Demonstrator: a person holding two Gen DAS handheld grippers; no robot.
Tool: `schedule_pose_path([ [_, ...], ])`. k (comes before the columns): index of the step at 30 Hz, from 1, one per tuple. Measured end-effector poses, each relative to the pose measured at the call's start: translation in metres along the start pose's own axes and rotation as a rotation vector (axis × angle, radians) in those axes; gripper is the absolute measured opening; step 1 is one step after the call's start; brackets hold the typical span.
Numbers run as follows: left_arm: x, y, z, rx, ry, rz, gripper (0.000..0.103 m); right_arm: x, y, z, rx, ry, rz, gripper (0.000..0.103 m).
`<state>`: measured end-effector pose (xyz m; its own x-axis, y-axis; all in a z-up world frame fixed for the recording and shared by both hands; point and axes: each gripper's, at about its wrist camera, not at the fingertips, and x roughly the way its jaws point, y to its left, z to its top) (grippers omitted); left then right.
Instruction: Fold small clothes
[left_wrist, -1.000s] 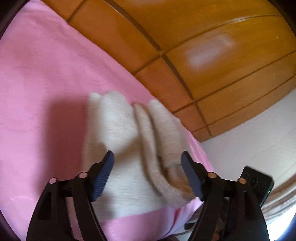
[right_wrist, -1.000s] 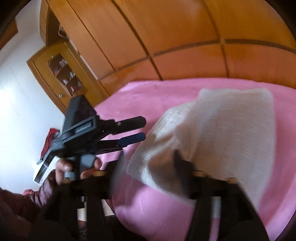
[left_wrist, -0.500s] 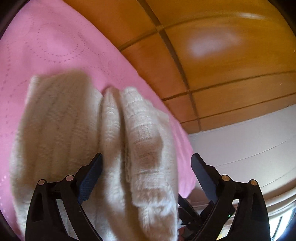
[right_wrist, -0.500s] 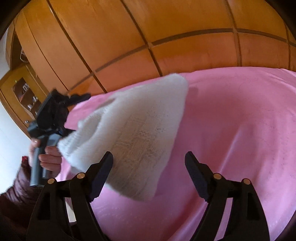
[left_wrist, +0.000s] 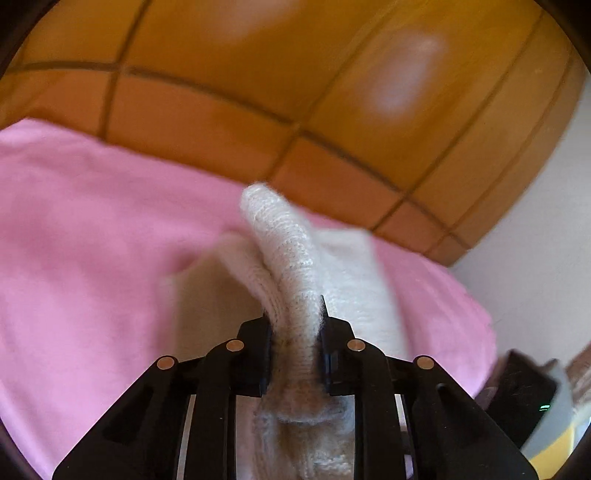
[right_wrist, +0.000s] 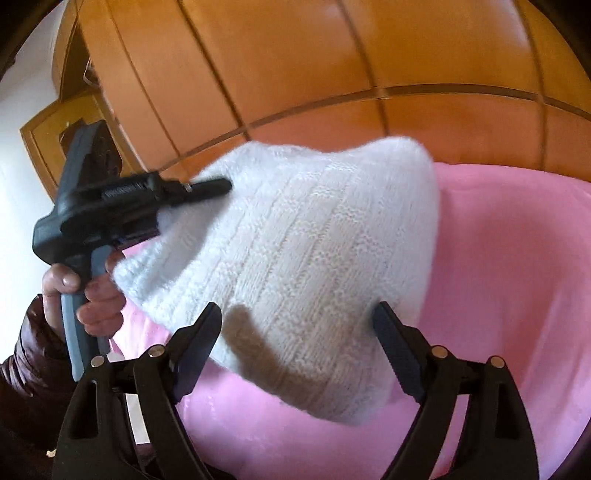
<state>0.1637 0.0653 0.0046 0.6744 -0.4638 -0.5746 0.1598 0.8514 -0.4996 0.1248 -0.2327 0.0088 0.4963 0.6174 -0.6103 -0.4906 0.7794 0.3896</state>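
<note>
**Left gripper pinches the knit garment while the right stands wide**

The left black two-finger gripper (left_wrist: 295, 343) is closing its jaws on a bunched fold of the cream-white ribbed knit garment (left_wrist: 291, 266); the wool fills the narrow gap between the pads and is squeezed there. From the right wrist view, the same left gripper (right_wrist: 207, 186) reaches in from the left side, gripped by a person's hand (right_wrist: 88, 288) in a dark maroon padded sleeve (right_wrist: 26, 354), and the knit garment (right_wrist: 314, 251) hangs from its tip, raised at that end and draping down onto the pink bedspread (right_wrist: 498, 277).

The right black two-finger gripper (right_wrist: 295, 350) has its jaws spread wide and widening; the lower hem of the garment lies in front of and between the fingers, but the pads do not press on it.

Behind the pink bedspread (left_wrist: 92, 240) runs a glossy orange-brown wooden panelled wall (left_wrist: 258, 74).
</note>
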Motion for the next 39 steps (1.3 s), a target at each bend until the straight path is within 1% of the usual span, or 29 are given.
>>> schedule_pose_path([
  [2, 0.008, 0.023, -0.01, -0.021, 0.019, 0.112, 0.019, 0.015, 0.011, -0.003, -0.033, 0.021, -0.003, 0.085],
  [3, 0.013, 0.029, -0.013, -0.028, 0.023, 0.138, 0.019, 0.021, 0.015, -0.005, -0.051, 0.027, -0.01, 0.085],
  [4, 0.019, 0.04, -0.021, -0.06, 0.042, 0.146, 0.019, 0.025, 0.019, -0.007, -0.073, 0.034, -0.03, 0.086],
  [5, 0.025, 0.049, -0.028, -0.081, 0.051, 0.145, 0.021, 0.028, 0.021, -0.01, -0.095, 0.043, -0.047, 0.086],
  [6, 0.028, 0.053, -0.033, -0.092, 0.053, 0.155, 0.025, 0.028, 0.023, -0.012, -0.113, 0.05, -0.056, 0.087],
  [7, 0.03, 0.051, -0.035, -0.088, 0.047, 0.17, 0.034, 0.028, 0.02, -0.012, -0.121, 0.057, -0.063, 0.087],
  [8, 0.027, 0.05, -0.035, -0.084, 0.031, 0.191, 0.047, 0.028, 0.02, -0.011, -0.126, 0.069, -0.069, 0.087],
  [10, 0.026, 0.045, -0.034, -0.09, 0.022, 0.2, 0.055, 0.023, 0.025, -0.005, -0.134, 0.09, -0.064, 0.088],
  [12, 0.016, 0.042, -0.031, -0.092, -0.002, 0.227, 0.055, 0.009, 0.024, 0.005, -0.126, 0.076, -0.045, 0.088],
  [13, 0.01, 0.04, -0.032, -0.085, -0.017, 0.235, 0.055, 0.003, 0.024, 0.017, -0.115, 0.038, -0.041, 0.089],
  [15, -0.006, 0.029, -0.031, -0.049, -0.066, 0.246, 0.055, -0.013, 0.02, 0.038, -0.079, -0.019, -0.048, 0.089],
  [17, -0.013, 0.017, -0.033, -0.01, -0.088, 0.257, 0.055, -0.016, 0.017, 0.054, -0.016, -0.047, -0.059, 0.089],
  [19, -0.009, 0.011, -0.033, 0.019, -0.093, 0.265, 0.055, -0.004, 0.013, 0.076, 0.045, -0.067, -0.056, 0.089],
  [20, -0.003, 0.008, -0.035, 0.035, -0.089, 0.283, 0.055, 0.004, 0.01, 0.085, 0.068, -0.073, -0.054, 0.089],
  [21, -0.001, 0.009, -0.036, 0.038, -0.079, 0.292, 0.055, 0.013, 0.008, 0.092, 0.09, -0.07, -0.05, 0.089],
  [22, 0.008, 0.007, -0.036, 0.037, -0.062, 0.296, 0.055, 0.03, 0.004, 0.098, 0.125, -0.046, -0.034, 0.09],
  [23, 0.019, 0.009, -0.038, 0.041, -0.031, 0.3, 0.055, 0.051, -0.003, 0.099, 0.155, 0.0, -0.035, 0.091],
  [24, 0.029, 0.01, -0.042, 0.047, -0.005, 0.321, 0.055, 0.066, -0.008, 0.097, 0.16, 0.035, -0.063, 0.091],
  [25, 0.036, 0.013, -0.045, 0.039, 0.014, 0.323, 0.055, 0.091, -0.014, 0.085, 0.136, 0.073, -0.127, 0.091],
  [26, 0.038, 0.016, -0.047, 0.028, 0.02, 0.312, 0.057, 0.102, -0.014, 0.08, 0.088, 0.063, -0.177, 0.091],
  [27, 0.038, 0.018, -0.049, 0.018, 0.021, 0.296, 0.059, 0.104, -0.009, 0.071, 0.015, 0.026, -0.232, 0.092],
  [28, 0.038, 0.019, -0.05, 0.015, 0.02, 0.289, 0.061, 0.104, -0.004, 0.065, -0.032, -0.008, -0.264, 0.093],
  [30, 0.035, 0.017, -0.051, 0.027, 0.013, 0.288, 0.062, 0.101, -0.003, 0.063, -0.038, -0.026, -0.255, 0.093],
  [32, 0.032, 0.018, -0.053, 0.038, 0.007, 0.294, 0.063, 0.097, -0.006, 0.065, -0.016, -0.036, -0.219, 0.095],
  [33, 0.03, 0.018, -0.053, 0.037, 0.001, 0.298, 0.065, 0.093, -0.009, 0.066, 0.006, -0.053, -0.186, 0.097],
  [35, 0.025, 0.016, -0.054, 0.046, -0.019, 0.314, 0.067, 0.085, -0.015, 0.068, 0.034, -0.063, -0.162, 0.098],
  [37, 0.018, 0.015, -0.055, 0.056, -0.031, 0.328, 0.069, 0.07, -0.015, 0.07, 0.048, -0.077, -0.154, 0.099],
  [39, 0.016, 0.014, -0.056, 0.062, -0.034, 0.338, 0.069, 0.064, -0.013, 0.072, 0.048, -0.091, -0.171, 0.1],
])
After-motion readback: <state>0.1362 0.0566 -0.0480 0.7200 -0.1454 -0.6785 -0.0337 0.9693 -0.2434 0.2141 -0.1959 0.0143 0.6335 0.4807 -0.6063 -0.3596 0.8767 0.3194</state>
